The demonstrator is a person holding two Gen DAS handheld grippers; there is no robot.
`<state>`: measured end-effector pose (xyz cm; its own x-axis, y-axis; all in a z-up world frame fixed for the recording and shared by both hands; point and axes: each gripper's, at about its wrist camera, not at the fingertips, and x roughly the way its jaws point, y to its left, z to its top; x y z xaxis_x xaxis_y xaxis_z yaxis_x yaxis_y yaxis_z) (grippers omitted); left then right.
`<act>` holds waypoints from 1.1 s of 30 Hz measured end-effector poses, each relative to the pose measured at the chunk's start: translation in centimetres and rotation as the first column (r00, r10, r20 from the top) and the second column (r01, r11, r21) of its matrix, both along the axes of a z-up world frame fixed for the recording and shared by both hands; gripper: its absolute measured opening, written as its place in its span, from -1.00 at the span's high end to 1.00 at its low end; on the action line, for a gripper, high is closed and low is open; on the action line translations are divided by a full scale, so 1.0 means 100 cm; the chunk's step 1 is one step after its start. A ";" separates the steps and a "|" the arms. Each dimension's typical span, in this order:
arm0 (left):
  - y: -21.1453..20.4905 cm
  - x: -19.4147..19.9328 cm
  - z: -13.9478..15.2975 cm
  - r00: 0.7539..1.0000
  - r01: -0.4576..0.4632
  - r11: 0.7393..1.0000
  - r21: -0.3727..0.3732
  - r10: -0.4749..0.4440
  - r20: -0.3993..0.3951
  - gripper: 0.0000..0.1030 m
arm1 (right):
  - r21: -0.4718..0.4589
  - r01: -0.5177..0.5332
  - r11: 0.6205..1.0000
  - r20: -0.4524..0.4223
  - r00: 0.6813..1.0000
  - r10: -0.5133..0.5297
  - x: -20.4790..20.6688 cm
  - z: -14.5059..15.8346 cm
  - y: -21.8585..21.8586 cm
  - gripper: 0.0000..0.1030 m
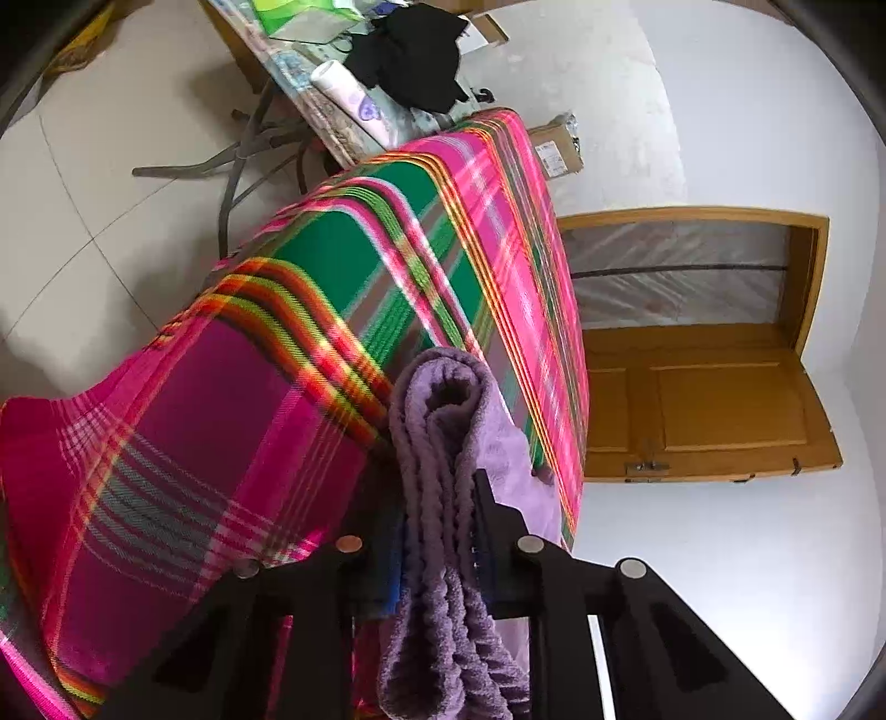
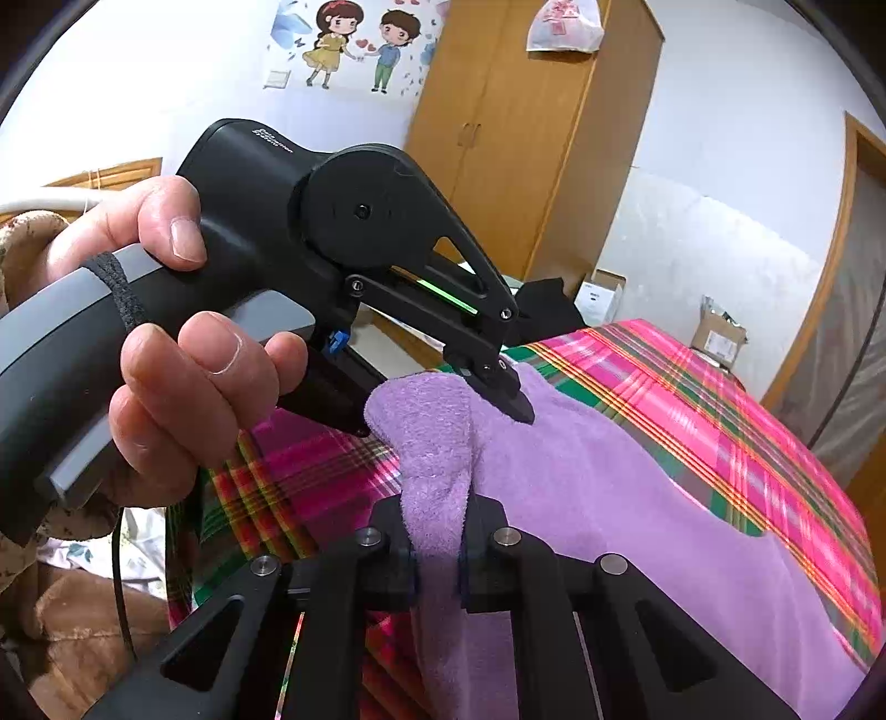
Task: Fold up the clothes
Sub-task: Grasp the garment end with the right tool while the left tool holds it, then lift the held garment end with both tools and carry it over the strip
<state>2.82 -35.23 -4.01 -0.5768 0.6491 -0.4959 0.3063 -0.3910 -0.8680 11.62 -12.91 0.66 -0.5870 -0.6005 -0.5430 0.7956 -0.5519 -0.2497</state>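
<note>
Left wrist view: black matte left gripper (image 1: 437, 531) pinched on a thick bunched fold of the purple towel (image 1: 443, 498), looped terry pile, several layers stacked edge-on between the fingers. Beneath, a smooth woven plaid cloth (image 1: 310, 343) in pink, green and orange stripes, draped over a raised surface. Beyond, a black garment (image 1: 412, 55) heaped on a cluttered table (image 1: 332, 127), pale floor tiles, a wooden door (image 1: 720, 404).

Right wrist view: right gripper (image 2: 437, 537) clamped on another bunched towel edge (image 2: 437, 476). Seen only here: the towel's flat fleecy spread (image 2: 637, 498) lying over the plaid, the left gripper from outside (image 2: 512, 401) nipping a raised towel corner, a hand (image 2: 183, 354) wrapped round its grey-and-black handle, a wooden wardrobe (image 2: 531, 138), a cartoon wall sticker (image 2: 354, 44).
</note>
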 end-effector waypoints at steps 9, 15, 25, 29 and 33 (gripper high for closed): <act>-0.001 0.000 0.005 1.000 -0.014 0.999 -0.037 0.014 -0.016 0.62 | -0.007 -0.015 1.000 -0.001 1.000 0.015 0.004 0.001 -0.007 0.83; 0.002 0.002 0.006 0.999 -0.030 0.998 -0.061 0.031 0.009 0.62 | -0.015 -0.018 1.000 0.068 0.998 0.019 -0.004 -0.003 -0.004 0.83; 0.034 0.002 0.054 0.998 -0.017 0.987 -0.162 0.007 -0.057 0.61 | -0.110 0.007 0.994 0.072 0.997 0.001 -0.003 0.023 0.028 0.83; 0.050 0.002 0.072 0.996 -0.011 0.981 -0.191 -0.005 -0.087 0.61 | -0.148 0.023 0.989 0.068 0.998 -0.013 0.005 0.038 0.046 0.84; 0.067 -0.001 0.085 0.994 0.015 0.983 -0.185 -0.034 -0.105 0.61 | -0.184 0.040 0.982 0.063 0.998 -0.029 0.007 0.052 0.067 0.84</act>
<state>2.74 -28.57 4.45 -0.6181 0.5674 -0.5440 0.2037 -0.5528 -0.8080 12.27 -6.23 5.91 -0.5792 -0.6736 -0.4591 0.7855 -0.6118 -0.0934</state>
